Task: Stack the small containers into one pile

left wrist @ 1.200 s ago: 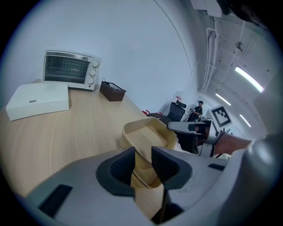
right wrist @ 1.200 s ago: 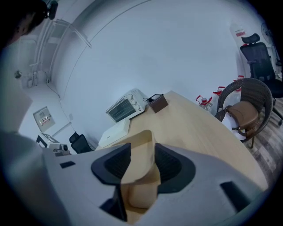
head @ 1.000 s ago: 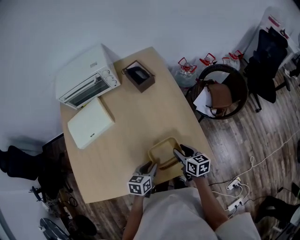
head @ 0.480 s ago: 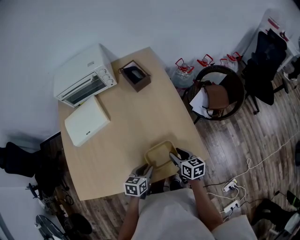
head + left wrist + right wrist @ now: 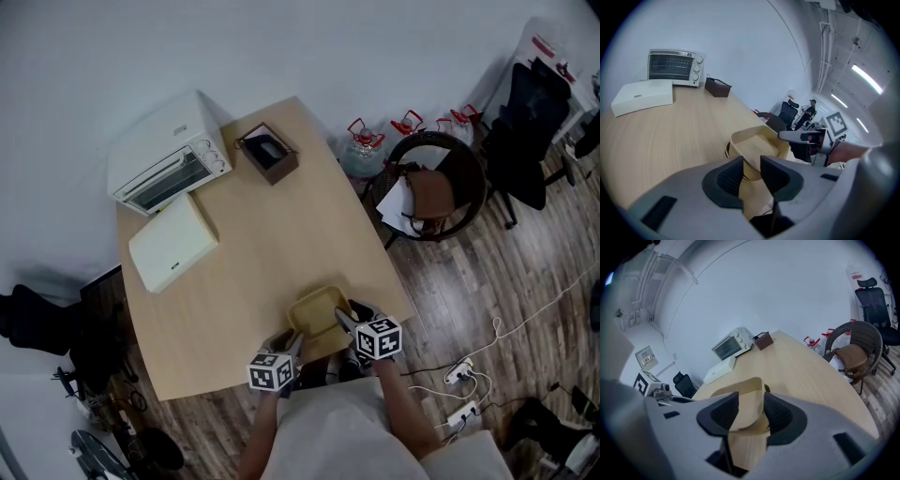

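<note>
A beige rectangular container [image 5: 315,317] hangs just over the near edge of the wooden table [image 5: 262,239]. My left gripper [image 5: 292,343] is shut on its near-left wall, and the wall shows between the pads in the left gripper view, at the beige container [image 5: 757,146] and left gripper [image 5: 751,171]. My right gripper [image 5: 343,321] is shut on the right wall; that rim [image 5: 749,401] runs between the jaws of the right gripper [image 5: 751,412]. A dark rim [image 5: 727,150] peeks out under the beige container; I cannot tell what it is.
A white toaster oven [image 5: 169,155], a flat white box [image 5: 173,242] and a brown open box [image 5: 268,153] stand at the far end of the table. To the right of the table are a wicker chair [image 5: 436,183], water jugs [image 5: 361,145] and floor cables [image 5: 469,375].
Both grippers and the beige container between them have drifted a little toward the person and the table's near edge. The grips have not changed.
</note>
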Demonstrator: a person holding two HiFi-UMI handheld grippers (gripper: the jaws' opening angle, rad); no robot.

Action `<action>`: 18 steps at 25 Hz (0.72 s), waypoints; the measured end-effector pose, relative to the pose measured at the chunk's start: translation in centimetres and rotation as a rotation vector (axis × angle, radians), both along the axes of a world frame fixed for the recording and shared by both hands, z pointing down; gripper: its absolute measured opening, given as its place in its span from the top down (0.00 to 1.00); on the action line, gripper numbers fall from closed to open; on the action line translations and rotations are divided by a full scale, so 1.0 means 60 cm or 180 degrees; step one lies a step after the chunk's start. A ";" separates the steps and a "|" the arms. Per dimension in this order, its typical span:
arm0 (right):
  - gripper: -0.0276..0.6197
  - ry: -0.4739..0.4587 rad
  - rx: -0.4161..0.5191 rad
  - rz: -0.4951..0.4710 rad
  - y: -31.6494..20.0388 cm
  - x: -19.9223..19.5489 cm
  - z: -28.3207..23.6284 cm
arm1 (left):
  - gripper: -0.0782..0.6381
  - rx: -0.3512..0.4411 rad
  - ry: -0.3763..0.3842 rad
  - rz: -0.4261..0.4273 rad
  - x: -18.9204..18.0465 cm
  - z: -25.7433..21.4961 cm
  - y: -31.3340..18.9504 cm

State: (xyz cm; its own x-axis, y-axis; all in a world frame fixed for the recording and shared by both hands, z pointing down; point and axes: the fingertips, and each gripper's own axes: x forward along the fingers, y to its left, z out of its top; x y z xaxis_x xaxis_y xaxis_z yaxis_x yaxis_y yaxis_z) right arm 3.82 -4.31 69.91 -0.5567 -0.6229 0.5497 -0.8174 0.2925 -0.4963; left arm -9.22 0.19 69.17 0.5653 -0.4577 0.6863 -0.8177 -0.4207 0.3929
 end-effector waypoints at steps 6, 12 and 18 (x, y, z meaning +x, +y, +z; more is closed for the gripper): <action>0.69 0.0011 0.0007 0.0011 -0.002 -0.001 0.011 | 0.74 -0.0033 -0.0065 0.0010 0.001 0.010 0.001; 0.69 0.0129 0.0119 -0.0030 -0.009 -0.001 0.012 | 0.75 0.0007 -0.0123 0.0010 0.003 0.010 -0.005; 0.70 0.0176 0.0101 -0.0026 -0.005 0.002 0.023 | 0.75 -0.0015 -0.0220 0.0018 0.003 0.021 -0.005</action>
